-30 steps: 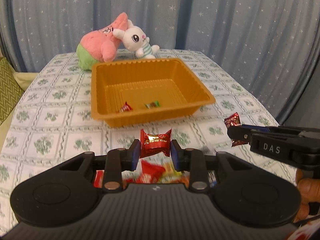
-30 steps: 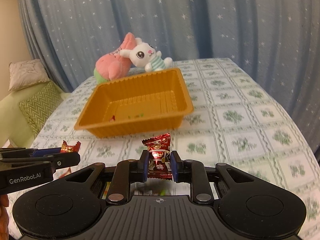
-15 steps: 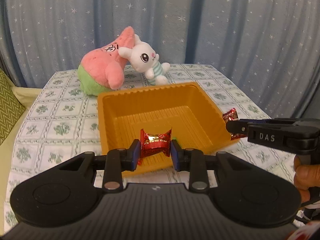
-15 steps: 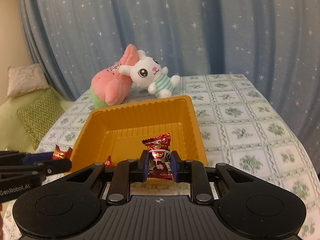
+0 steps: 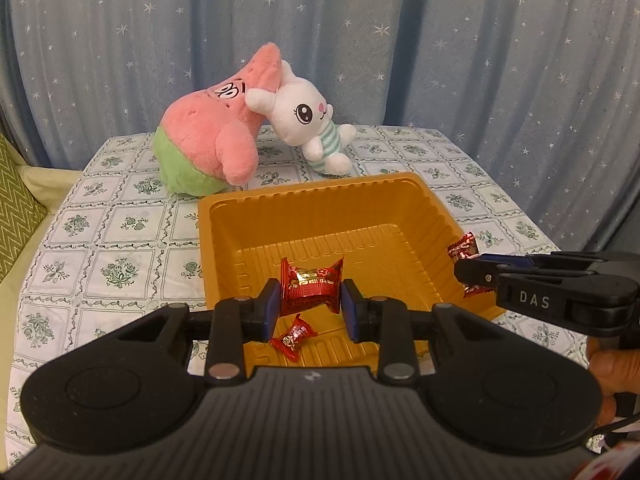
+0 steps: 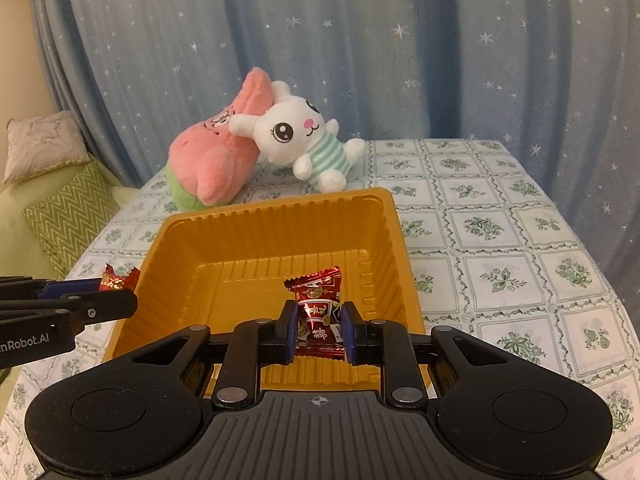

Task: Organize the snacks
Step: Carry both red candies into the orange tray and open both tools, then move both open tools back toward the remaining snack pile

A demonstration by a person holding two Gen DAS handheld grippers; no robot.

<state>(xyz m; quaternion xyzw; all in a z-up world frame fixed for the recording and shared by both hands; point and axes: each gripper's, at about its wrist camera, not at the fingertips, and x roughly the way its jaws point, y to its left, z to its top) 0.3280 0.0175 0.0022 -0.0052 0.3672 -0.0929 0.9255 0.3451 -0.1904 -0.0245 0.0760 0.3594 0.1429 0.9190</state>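
Orange tray (image 5: 436,216) sat on tablecloth (image 5: 120,240), near plush toys (image 5: 224,140). Inside tray: one small red candy (image 5: 293,337) loose on floor, as far as I could see. My left gripper (image 5: 310,308) hung over tray, clamped on red-gold candy (image 5: 311,286). My right gripper (image 6: 318,328) also over tray, pinched tight on dark red candy (image 6: 318,312). Second ago both were short of tray, above table; since then I carried both forward over it, grips unchanged.
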